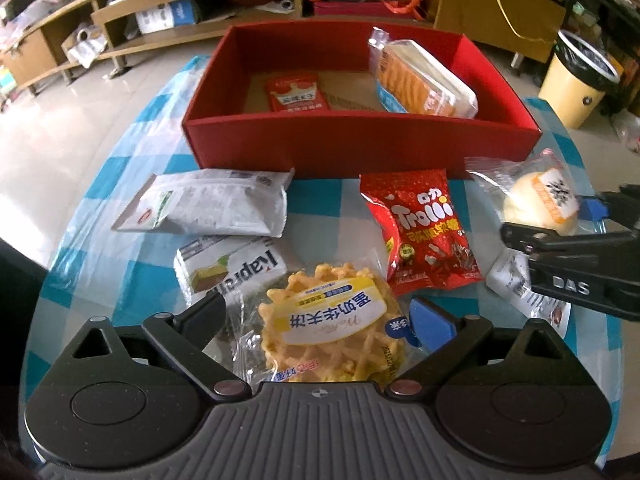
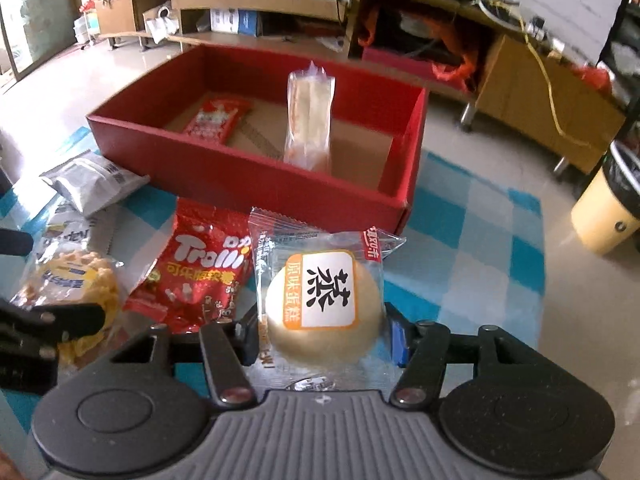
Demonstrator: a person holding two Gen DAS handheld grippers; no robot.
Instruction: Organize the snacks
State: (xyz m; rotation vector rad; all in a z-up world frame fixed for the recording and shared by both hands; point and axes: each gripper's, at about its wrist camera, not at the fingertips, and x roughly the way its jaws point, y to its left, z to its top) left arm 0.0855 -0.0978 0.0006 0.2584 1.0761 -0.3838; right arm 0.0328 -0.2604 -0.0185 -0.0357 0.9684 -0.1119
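A red box (image 1: 360, 142) (image 2: 248, 184) stands on the checked table and holds a red sachet (image 1: 298, 92) (image 2: 216, 118) and a clear cracker pack (image 1: 424, 80) (image 2: 310, 120). My left gripper (image 1: 324, 316) is open around a wrapped yellow waffle (image 1: 332, 328) (image 2: 74, 280). My right gripper (image 2: 324, 332) (image 1: 560, 232) is shut on a wrapped steamed cake (image 2: 324, 300) (image 1: 540, 200), held just in front of the box. A red Trolli bag (image 1: 424, 236) (image 2: 200, 272), a white pouch (image 1: 212, 204) (image 2: 94, 184) and a Kapreli pack (image 1: 228, 272) lie in front of the box.
Another white packet (image 1: 516, 284) lies under my right gripper. The table edge drops to a tiled floor (image 1: 72, 132). A yellow bin (image 1: 576, 84) (image 2: 608, 216) stands right of the table. Low wooden shelves (image 2: 280, 8) run along the back.
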